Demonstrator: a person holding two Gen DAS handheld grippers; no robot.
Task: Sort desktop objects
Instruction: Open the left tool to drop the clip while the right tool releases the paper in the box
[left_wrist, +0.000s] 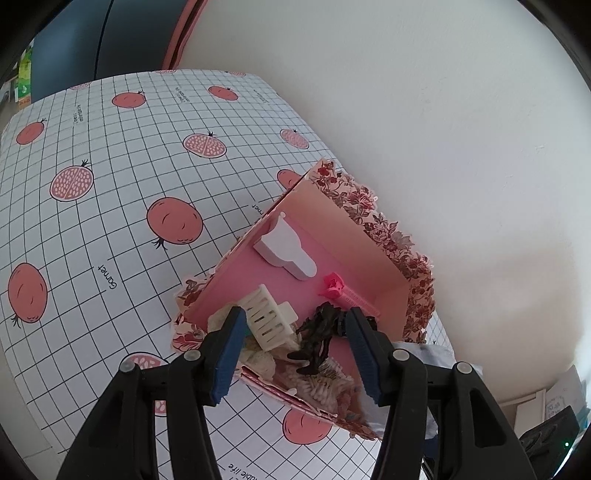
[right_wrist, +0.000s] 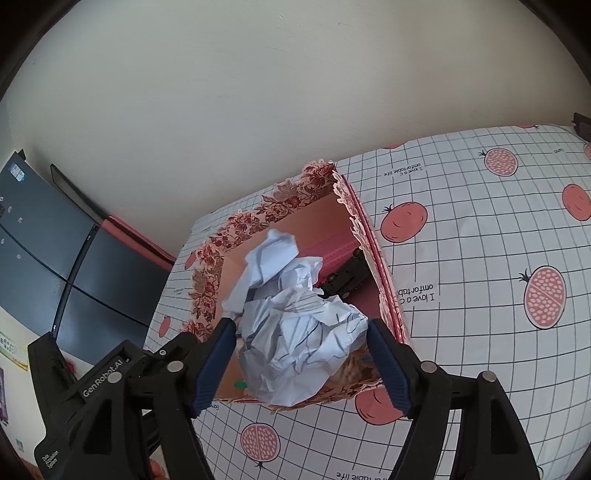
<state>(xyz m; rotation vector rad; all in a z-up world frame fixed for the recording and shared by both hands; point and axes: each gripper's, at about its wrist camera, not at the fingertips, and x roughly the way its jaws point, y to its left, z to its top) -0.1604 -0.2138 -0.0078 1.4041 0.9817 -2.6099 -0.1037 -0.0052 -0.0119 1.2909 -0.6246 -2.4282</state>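
Crumpled paper (right_wrist: 295, 317) fills our right wrist view, sitting between the right gripper (right_wrist: 301, 363) fingers over the floral-edged box (right_wrist: 258, 210); the jaws stand wide and we can't tell whether the pads still press it. On the left wrist view, our left gripper (left_wrist: 295, 349) hangs about half open above the same box (left_wrist: 388, 229), gripping nothing. Inside on the pink floor we see a cream comb-like clip (left_wrist: 267, 321), a dark toy figure (left_wrist: 319, 332), a pink clip (left_wrist: 345, 293) and a white foam shape (left_wrist: 284, 249). The box rests on the pomegranate-print tablecloth (left_wrist: 110, 206).
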